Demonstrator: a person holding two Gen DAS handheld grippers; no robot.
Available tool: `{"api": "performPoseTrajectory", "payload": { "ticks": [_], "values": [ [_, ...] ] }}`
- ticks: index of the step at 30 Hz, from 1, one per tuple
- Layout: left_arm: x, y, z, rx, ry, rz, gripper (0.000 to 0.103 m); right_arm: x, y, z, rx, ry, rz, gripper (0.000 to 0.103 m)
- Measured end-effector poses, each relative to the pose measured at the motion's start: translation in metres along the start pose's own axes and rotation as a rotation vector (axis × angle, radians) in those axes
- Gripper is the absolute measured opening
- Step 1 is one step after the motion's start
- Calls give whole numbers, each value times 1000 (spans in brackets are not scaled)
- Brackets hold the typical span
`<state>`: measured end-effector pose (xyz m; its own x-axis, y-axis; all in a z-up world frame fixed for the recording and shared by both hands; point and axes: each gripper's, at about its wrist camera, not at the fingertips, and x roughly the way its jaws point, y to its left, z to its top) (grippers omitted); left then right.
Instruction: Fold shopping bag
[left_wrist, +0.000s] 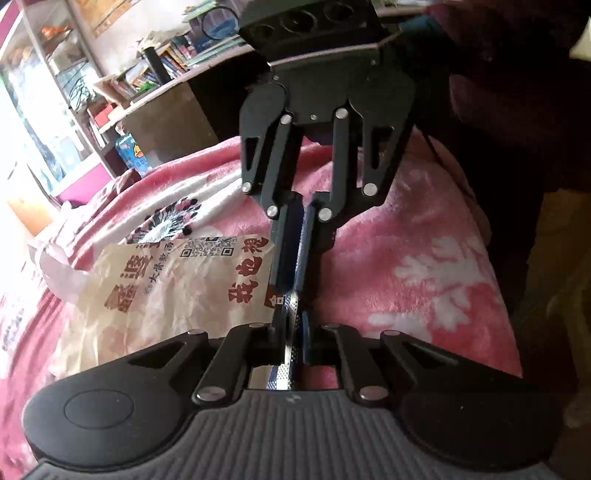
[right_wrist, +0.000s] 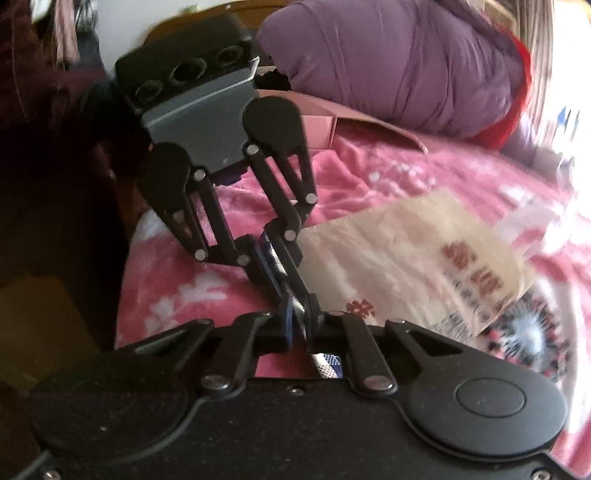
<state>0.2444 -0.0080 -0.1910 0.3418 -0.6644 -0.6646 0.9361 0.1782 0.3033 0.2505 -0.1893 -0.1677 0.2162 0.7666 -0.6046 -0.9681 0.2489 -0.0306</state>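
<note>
A translucent cream shopping bag (left_wrist: 177, 288) with red characters and a QR code lies flat on a pink flowered blanket (left_wrist: 406, 258). Its right edge runs straight into two grippers that meet tip to tip. My left gripper (left_wrist: 293, 308) rises from the bottom of the left wrist view, shut, with the bag's edge pinched at its tips. My right gripper (left_wrist: 291, 282) faces it from above, also shut on that same edge. In the right wrist view the bag (right_wrist: 406, 258) spreads to the right of the right gripper (right_wrist: 300, 312) and the left gripper (right_wrist: 284, 290).
Shelves with books (left_wrist: 147, 74) and a blue bottle (left_wrist: 131, 155) stand beyond the bed. A purple padded jacket (right_wrist: 388, 62) and a pink cardboard box (right_wrist: 351, 125) lie at the far side. A dark sleeve (left_wrist: 517, 92) is close by. The blanket's edge (right_wrist: 125, 295) drops off beside the grippers.
</note>
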Motion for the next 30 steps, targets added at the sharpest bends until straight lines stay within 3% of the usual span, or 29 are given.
{"api": "performPoseTrajectory", "payload": {
  "ticks": [5, 11, 23, 30],
  "values": [
    [-1, 9, -5, -62, -23, -35, 8, -3, 6, 0, -66, 26, -5, 7],
    [-2, 22, -10, -154, -40, -84, 8, -8, 5, -7, -54, 14, -13, 8],
    [0, 52, -30, -426, -70, -181, 10, -4, -41, -23, 375, -1, 64, 11],
    [-11, 61, -45, -599, -84, -192, 11, -4, -60, -36, 589, -37, 130, 12]
  ]
}}
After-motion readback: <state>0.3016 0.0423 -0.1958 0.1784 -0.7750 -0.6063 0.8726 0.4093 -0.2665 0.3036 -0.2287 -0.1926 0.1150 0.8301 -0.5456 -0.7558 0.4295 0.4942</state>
